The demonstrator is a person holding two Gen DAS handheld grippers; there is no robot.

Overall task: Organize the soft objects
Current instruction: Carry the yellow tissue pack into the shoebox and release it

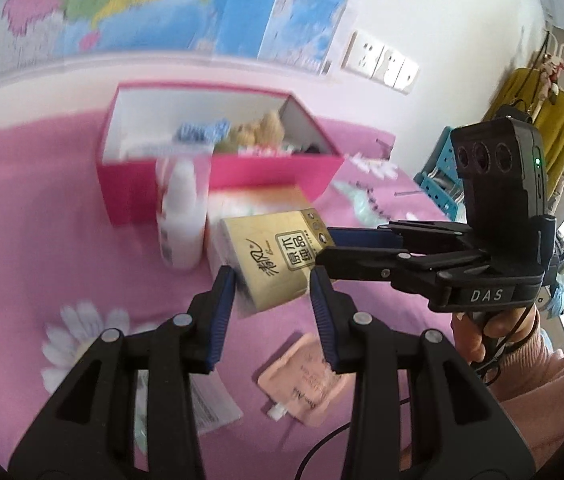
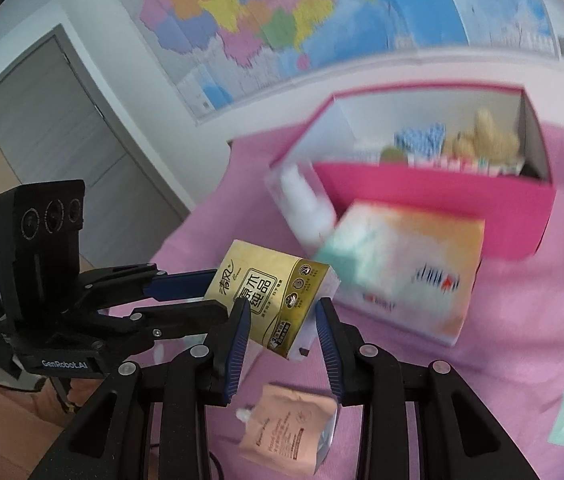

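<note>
A map (image 2: pixel 282 20) hangs on the wall above the pink bedspread (image 1: pixel 42 220); a door (image 2: pixel 62 120) and sockets (image 1: pixel 382 62) flank it.

Glossy gold tissue pack (image 1: pixel 282 258), pink cloth bedcover (image 1: pixel 42 248)

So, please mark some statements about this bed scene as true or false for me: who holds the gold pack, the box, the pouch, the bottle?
1. Both grippers hold the gold tissue pack. True: the left gripper and the right gripper each close on it, above the bedspread.
2. The pink box is closed with a lid. False: it is open, with a plush toy inside.
3. The peach pouch is inside the box. False: it lies on the bedspread, below the grippers.
4. A white bottle stands upright in front of the box. True.
</note>
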